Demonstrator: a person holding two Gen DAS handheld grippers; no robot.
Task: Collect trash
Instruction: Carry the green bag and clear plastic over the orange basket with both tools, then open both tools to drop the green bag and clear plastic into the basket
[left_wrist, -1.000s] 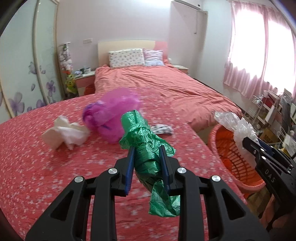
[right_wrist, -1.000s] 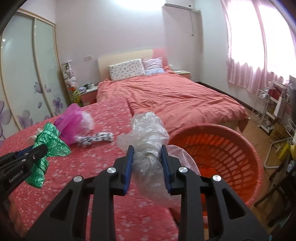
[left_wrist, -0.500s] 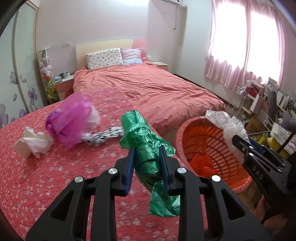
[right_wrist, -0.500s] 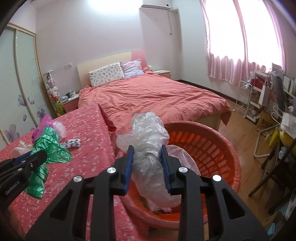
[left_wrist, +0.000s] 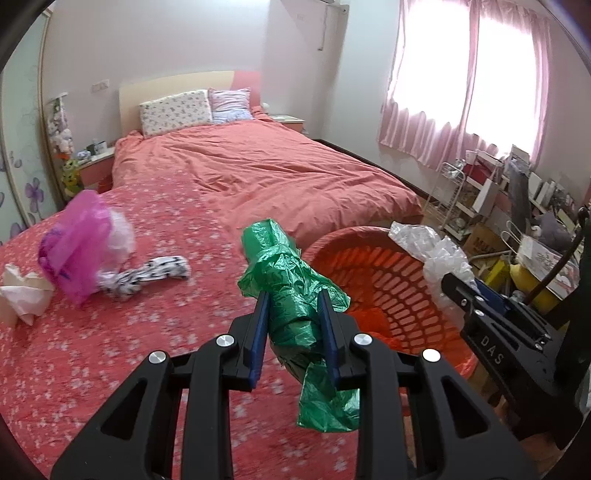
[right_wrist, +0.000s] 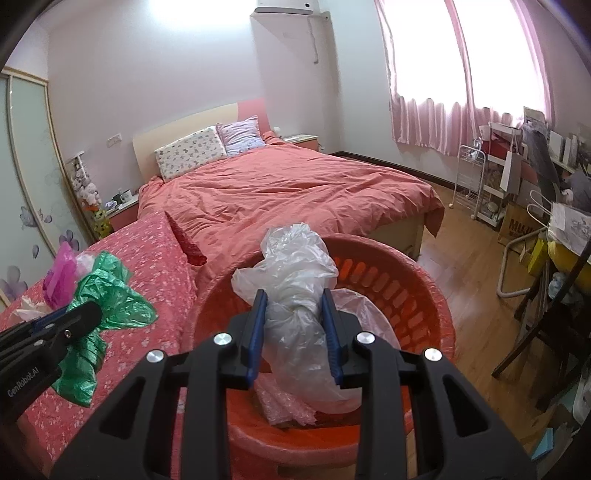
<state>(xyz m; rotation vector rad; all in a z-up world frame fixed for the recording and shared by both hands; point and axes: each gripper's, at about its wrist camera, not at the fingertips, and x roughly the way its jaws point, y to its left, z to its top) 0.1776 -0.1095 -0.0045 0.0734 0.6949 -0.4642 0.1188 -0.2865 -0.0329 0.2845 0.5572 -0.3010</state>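
Observation:
My left gripper (left_wrist: 294, 306) is shut on a crumpled green plastic bag (left_wrist: 288, 280) and holds it above the red floral cloth, just left of the orange basket (left_wrist: 369, 243). My right gripper (right_wrist: 294, 306) is shut on a clear plastic bag (right_wrist: 295, 266) and holds it over the orange basket (right_wrist: 424, 295), which has plastic scraps inside. The green bag also shows in the right wrist view (right_wrist: 107, 295), and the clear bag in the left wrist view (left_wrist: 439, 254). On the cloth lie a pink plastic bag (left_wrist: 77, 243), a white tissue wad (left_wrist: 22, 295) and a black-and-white wrapper (left_wrist: 155, 273).
A bed with a salmon cover (left_wrist: 266, 173) lies behind the cloth-covered surface (left_wrist: 110, 350). A white wire rack (right_wrist: 471, 177), boxes and a chair (right_wrist: 546, 325) stand on the wooden floor (right_wrist: 472, 266) at the right. A nightstand (left_wrist: 92, 166) is at the far left.
Both grippers have moved to the right with their bags. The right gripper now hangs over the basket's inside; the left gripper has come closer to the basket's rim.

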